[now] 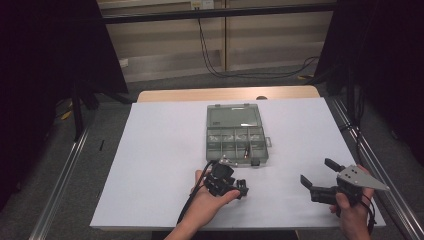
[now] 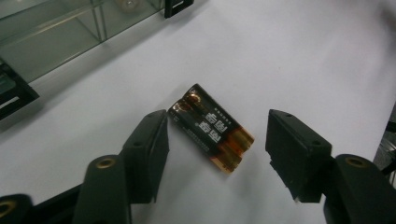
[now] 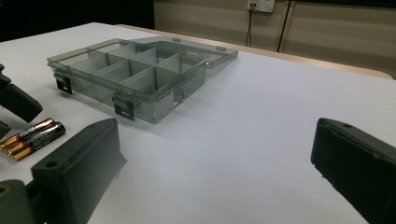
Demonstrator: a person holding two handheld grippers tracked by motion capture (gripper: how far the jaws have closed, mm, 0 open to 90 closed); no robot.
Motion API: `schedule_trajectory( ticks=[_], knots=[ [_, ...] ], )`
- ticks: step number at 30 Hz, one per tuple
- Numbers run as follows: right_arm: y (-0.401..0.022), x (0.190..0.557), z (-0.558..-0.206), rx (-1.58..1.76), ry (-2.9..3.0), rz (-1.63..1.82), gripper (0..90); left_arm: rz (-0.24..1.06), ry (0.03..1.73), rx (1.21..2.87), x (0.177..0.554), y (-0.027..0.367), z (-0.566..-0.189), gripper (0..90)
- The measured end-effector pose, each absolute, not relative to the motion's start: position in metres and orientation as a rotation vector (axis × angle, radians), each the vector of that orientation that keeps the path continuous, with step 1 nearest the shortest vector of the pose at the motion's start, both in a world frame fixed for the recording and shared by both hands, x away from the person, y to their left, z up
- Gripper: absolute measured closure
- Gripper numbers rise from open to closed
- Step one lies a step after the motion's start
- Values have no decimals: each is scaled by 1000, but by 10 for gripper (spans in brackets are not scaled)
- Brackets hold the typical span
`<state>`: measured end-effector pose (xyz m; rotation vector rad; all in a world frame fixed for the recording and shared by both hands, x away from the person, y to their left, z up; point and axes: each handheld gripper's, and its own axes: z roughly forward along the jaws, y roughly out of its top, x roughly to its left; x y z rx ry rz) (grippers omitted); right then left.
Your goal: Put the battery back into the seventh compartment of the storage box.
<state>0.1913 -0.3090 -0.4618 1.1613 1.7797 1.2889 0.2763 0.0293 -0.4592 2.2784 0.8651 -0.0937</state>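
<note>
Two shrink-wrapped batteries (image 2: 211, 133) lie on the white sheet (image 1: 165, 150) at 6 o'clock of the compartment box (image 1: 239, 137), between the half-open, unclamped left gripper (image 2: 217, 140) (right gripper (image 3: 215, 154) idle, wide, empty), so squeezing comes next.

Left gripper (image 2: 217, 140) over the white table (image 2: 303, 60): two black-and-gold batteries (image 2: 211, 128) lie side by side, aslant between its jaws. The left jaw is just beside their dark ends; the right stands apart. A clear compartment box (image 2: 60, 42) lies far left.
</note>
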Motion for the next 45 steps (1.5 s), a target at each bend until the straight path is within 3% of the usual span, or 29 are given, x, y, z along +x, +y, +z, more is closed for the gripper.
schedule_trajectory(
  ticks=[19, 32, 45],
  knots=[
    [-308, 192, -463, 1172, 1785, 1286, 10, -47, 890, 2314, 275, 30, -464, 615],
    [-308, 192, -463, 1175, 1787, 1284, 10, 96, 909, 2344, 267, 26, -464, 752],
    [-309, 192, -463, 1163, 1788, 1283, 10, 83, 908, 2337, 270, 27, -464, 769]
  ],
)
